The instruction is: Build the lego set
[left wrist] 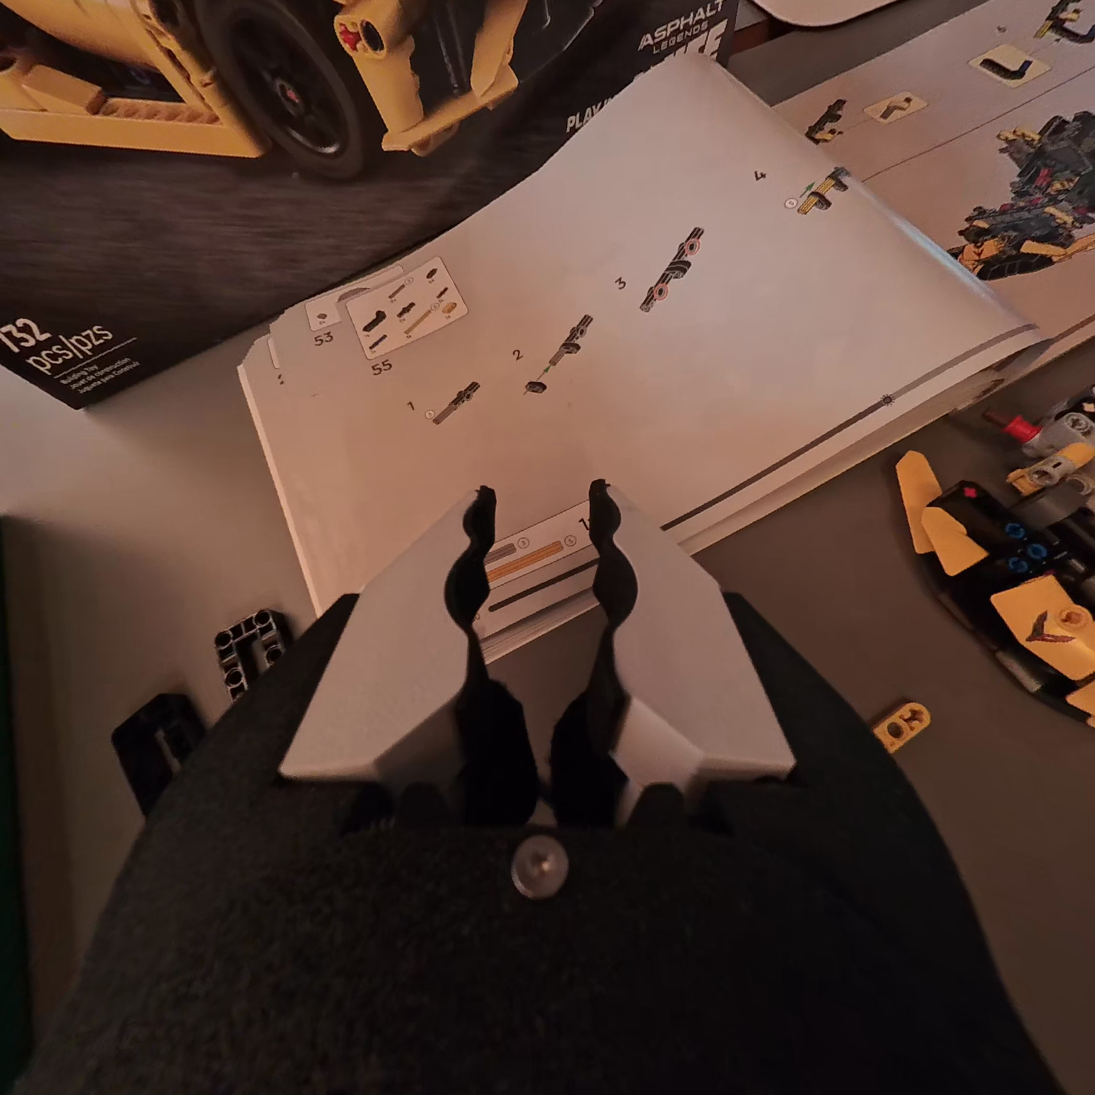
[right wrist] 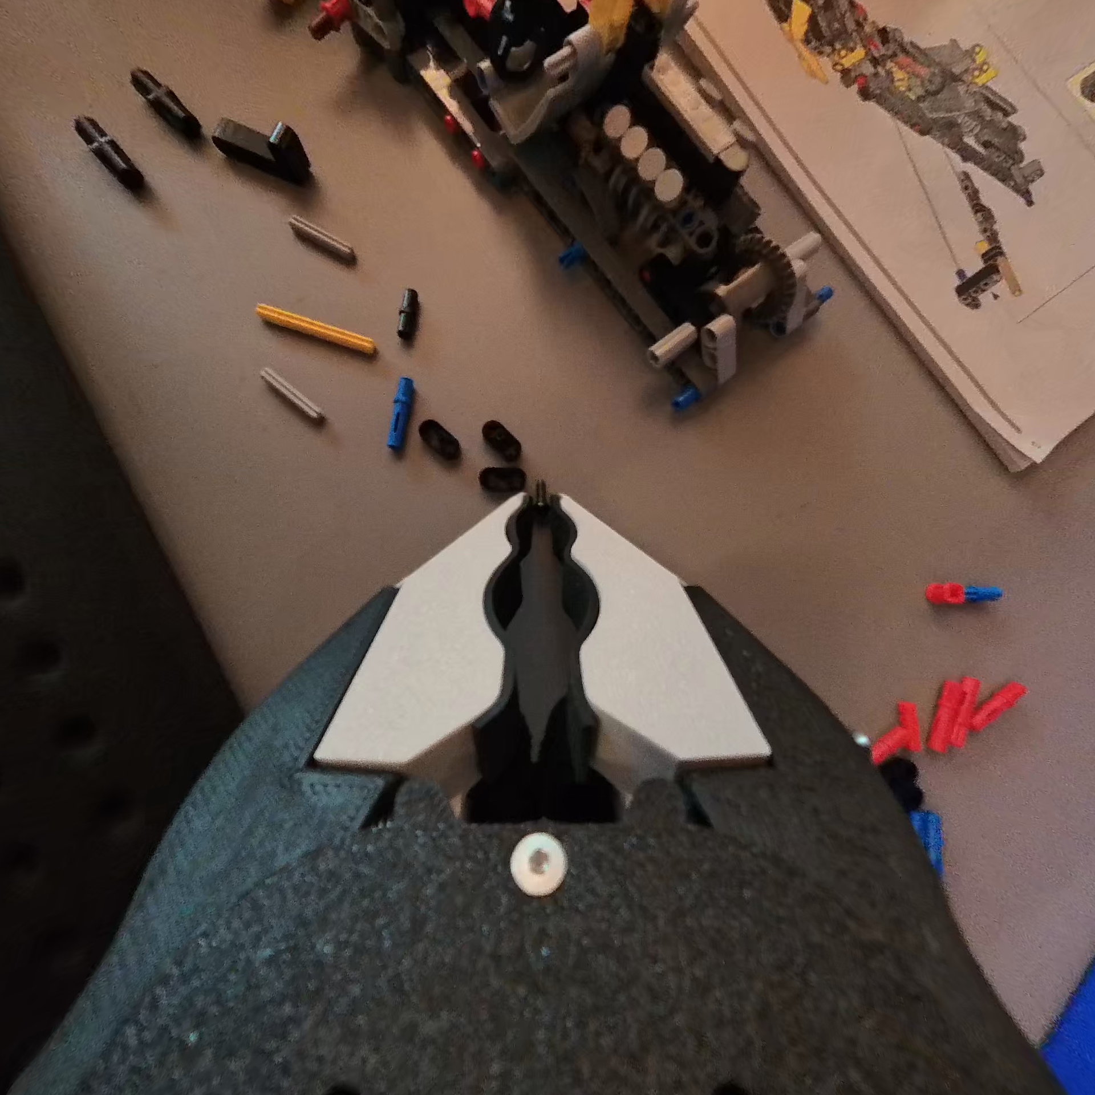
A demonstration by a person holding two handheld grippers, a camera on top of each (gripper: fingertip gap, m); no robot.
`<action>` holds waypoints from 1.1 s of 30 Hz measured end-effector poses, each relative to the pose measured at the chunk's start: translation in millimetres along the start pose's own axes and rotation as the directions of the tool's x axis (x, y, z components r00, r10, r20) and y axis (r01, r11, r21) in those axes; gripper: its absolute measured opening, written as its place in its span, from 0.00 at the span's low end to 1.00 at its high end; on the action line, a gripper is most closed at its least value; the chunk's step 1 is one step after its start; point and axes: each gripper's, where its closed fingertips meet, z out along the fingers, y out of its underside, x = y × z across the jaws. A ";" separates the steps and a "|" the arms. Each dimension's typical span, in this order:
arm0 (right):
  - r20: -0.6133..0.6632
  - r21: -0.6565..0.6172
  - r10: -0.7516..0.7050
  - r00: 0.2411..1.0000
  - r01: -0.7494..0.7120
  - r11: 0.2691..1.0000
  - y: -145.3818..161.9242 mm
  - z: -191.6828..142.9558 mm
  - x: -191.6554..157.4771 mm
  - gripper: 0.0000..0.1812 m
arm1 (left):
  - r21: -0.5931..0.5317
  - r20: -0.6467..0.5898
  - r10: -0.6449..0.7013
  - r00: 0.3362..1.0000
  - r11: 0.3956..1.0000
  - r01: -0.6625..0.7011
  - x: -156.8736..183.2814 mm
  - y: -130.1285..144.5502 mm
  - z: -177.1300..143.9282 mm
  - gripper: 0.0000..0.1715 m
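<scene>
Left tongs (left wrist: pixel 542 492) parted over instruction booklet (left wrist: pixel 592 355), right tongs (right wrist: pixel 540 500) pinching small dark piece (right wrist: pixel 540 490).

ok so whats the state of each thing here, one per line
left tool: open, empty, over the manual
right tool: shut on a small dark piece
manual: open, lying flat
box: lying on the table
car build: part built
yellow axle: loose on the table
blue pin: loose on the table
</scene>
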 end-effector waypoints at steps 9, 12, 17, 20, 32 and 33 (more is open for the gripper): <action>-0.228 -0.047 0.168 0.959 -0.183 0.982 36.3 -26.6 92.3 0.03 | 0.004 -0.001 0.012 1.000 1.000 -0.012 2.3 -1.4 -1.2 0.17; -0.239 -0.017 0.195 0.951 -0.205 0.979 37.5 -24.2 96.9 0.02 | -0.004 0.006 0.011 1.000 1.000 -0.011 0.5 1.0 -0.6 0.17; -0.233 0.051 0.255 0.939 -0.250 0.967 40.1 -49.8 91.4 0.08 | -0.007 -0.002 0.003 1.000 1.000 -0.003 1.0 1.8 1.2 0.17; -0.149 0.038 0.274 0.950 -0.272 0.962 43.9 -51.7 69.8 0.05 | -0.014 -0.009 0.012 1.000 1.000 -0.012 4.1 2.4 3.1 0.17; -0.171 -0.015 0.282 0.944 -0.289 0.957 54.3 -40.4 69.3 0.06 | -0.013 -0.001 0.006 1.000 1.000 -0.006 1.2 2.8 2.5 0.17; -0.174 -0.020 0.283 0.943 -0.290 0.957 55.3 -41.3 69.6 0.06 | -0.012 -0.001 0.008 1.000 1.000 -0.008 1.5 2.6 2.5 0.17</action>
